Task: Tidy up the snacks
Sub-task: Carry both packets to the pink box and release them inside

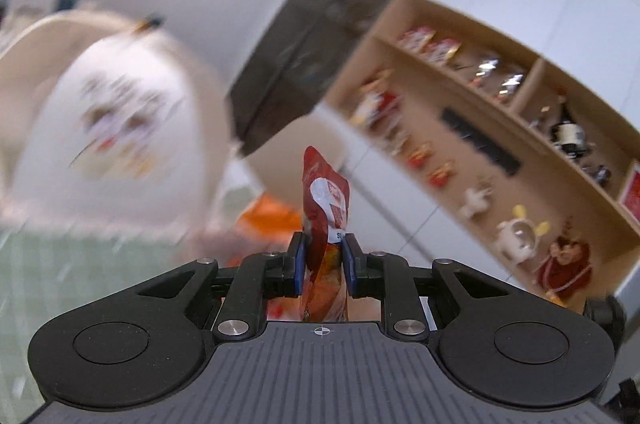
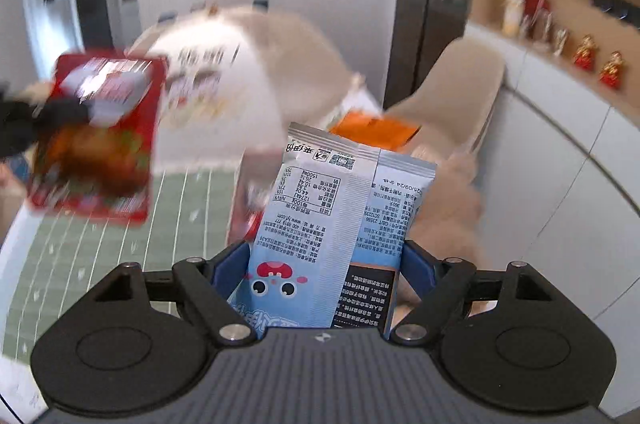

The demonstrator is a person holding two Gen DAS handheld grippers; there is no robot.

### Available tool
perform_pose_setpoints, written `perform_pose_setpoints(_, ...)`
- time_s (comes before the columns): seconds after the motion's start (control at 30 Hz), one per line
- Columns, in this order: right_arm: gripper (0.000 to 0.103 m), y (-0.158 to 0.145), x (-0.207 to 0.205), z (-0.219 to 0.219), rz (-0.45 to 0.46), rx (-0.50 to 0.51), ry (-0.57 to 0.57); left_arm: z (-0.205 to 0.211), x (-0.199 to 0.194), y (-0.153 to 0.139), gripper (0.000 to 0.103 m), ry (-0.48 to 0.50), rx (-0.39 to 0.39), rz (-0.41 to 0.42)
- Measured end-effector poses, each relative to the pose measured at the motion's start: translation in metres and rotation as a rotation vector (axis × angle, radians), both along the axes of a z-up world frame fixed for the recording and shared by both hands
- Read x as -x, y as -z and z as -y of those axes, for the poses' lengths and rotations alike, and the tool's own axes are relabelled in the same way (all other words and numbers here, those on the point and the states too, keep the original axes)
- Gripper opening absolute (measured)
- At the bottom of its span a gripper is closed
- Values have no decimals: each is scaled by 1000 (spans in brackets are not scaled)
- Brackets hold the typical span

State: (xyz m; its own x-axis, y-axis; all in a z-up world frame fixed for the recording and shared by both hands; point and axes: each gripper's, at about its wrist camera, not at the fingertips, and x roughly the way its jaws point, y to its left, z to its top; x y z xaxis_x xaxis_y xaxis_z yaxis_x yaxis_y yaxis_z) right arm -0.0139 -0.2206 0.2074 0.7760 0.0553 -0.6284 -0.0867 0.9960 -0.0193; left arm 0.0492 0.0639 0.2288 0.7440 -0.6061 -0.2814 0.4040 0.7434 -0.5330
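Observation:
My left gripper is shut on a red snack packet, held edge-on and upright above the table. The same red packet shows in the right wrist view at the left, blurred, with the left gripper's dark body beside it. My right gripper is shut on a light blue snack packet with printed text and a cartoon face, held upright. A white bag with printed pictures stands behind, blurred; it also shows in the left wrist view.
A green gridded mat covers the table. An orange packet lies beyond the blue one. A beige chair stands at the right. Wooden shelves hold figurines, snacks and bottles. White cabinets run below them.

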Motion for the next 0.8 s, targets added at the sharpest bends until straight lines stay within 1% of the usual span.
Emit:
perform_pose_setpoints(0.03,82,-1,0,4,8,3,18,11,-16,-6,24,10,5,8)
perform_pose_setpoints(0.07,82,-1,1,8,12,2,32,20,-31,-7,24,22,24,-7)
perform_pose_setpoints(0.13,82,1,2,15,20,-10,43,36,-75,9,24,63,116,-106)
perform_pose_setpoints(0.17,83,2,2,16,21,-8,50,42,-93,19,25,82,128,-162)
perform_pose_setpoints(0.2,83,5,-1,14,20,1,63,49,-108,31,25,77,110,-214)
perform_pose_setpoints(0.23,83,3,3,22,19,6,70,55,-115,40,25,61,78,-233)
perform_pose_setpoints(0.27,83,5,3,26,15,8,76,58,-117,46,25,46,44,-230)
perform_pose_setpoints(0.3,83,6,1,31,11,7,81,60,-113,52,25,35,9,-211)
perform_pose_setpoints(0.4,83,0,-14,46,-1,-24,83,54,-98,58,25,32,-35,-189)
perform_pose_setpoints(0.47,83,-10,-35,49,2,-59,61,39,-82,57,25,11,-65,-154)
perform_pose_setpoints(0.5,83,-19,-48,49,7,-78,38,31,-71,56,25,-14,-86,-130)
perform_pose_setpoints(0.57,83,-31,-77,44,2,-93,-15,17,-56,51,25,-59,-112,-111)
perform_pose_setpoints(0.63,85,-38,-113,31,-31,-92,-73,0,-45,50,25,-99,-106,-124)
perform_pose_setpoints(0.67,90,-37,-132,25,-57,-104,-102,-7,-39,53,25,-121,-99,-138)
perform_pose_setpoints(0.7,90,-35,-146,18,-85,-121,-123,-13,-36,56,25,-140,-97,-154)
perform_pose_setpoints(0.73,90,-28,-165,13,-125,-149,-127,-17,-32,60,25,-160,-98,-174)
perform_pose_setpoints(0.8,90,-12,-189,7,-188,-213,-104,-22,-26,71,25,-191,-97,-219)
